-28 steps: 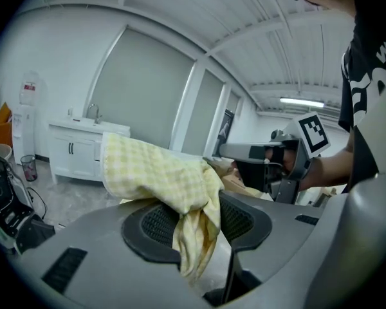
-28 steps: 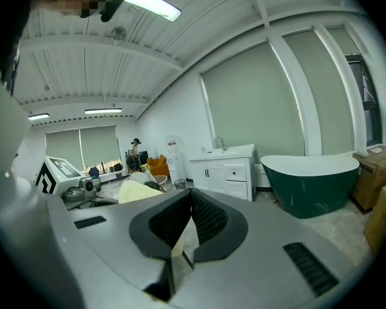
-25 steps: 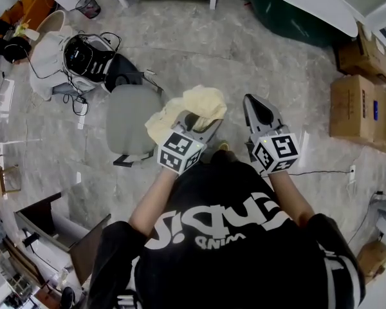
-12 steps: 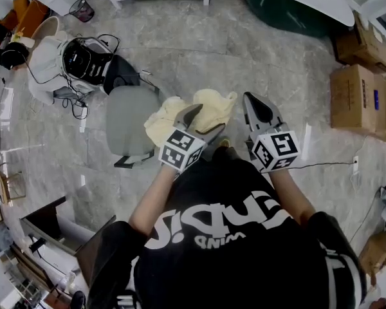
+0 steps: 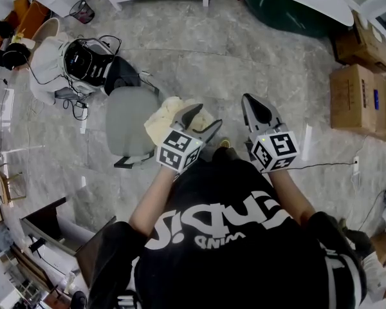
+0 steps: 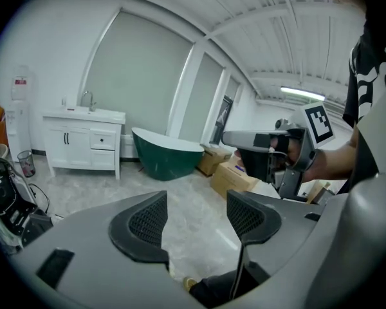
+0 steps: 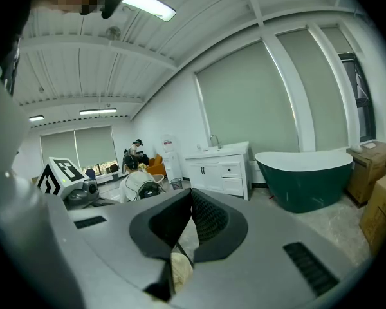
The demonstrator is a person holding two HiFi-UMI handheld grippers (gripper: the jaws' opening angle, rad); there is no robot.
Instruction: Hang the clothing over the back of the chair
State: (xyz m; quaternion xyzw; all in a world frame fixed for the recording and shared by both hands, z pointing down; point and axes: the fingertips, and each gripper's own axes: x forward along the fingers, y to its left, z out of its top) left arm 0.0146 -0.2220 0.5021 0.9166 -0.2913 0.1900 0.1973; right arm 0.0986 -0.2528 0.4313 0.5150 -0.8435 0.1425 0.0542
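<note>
Gaping empty, jaws just eased slightly inward, the left tool (image 5: 204, 116) has yellow clothing (image 5: 159, 121) just below its tips; right tool (image 5: 252, 105) pinched closed.

Yellow clothing (image 5: 159, 118) — touching the chair (image 5: 128, 126).

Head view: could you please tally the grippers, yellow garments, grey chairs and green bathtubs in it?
grippers: 2 (left gripper, right gripper)
yellow garment: 1
grey chair: 1
green bathtub: 1
Total: 5
</note>
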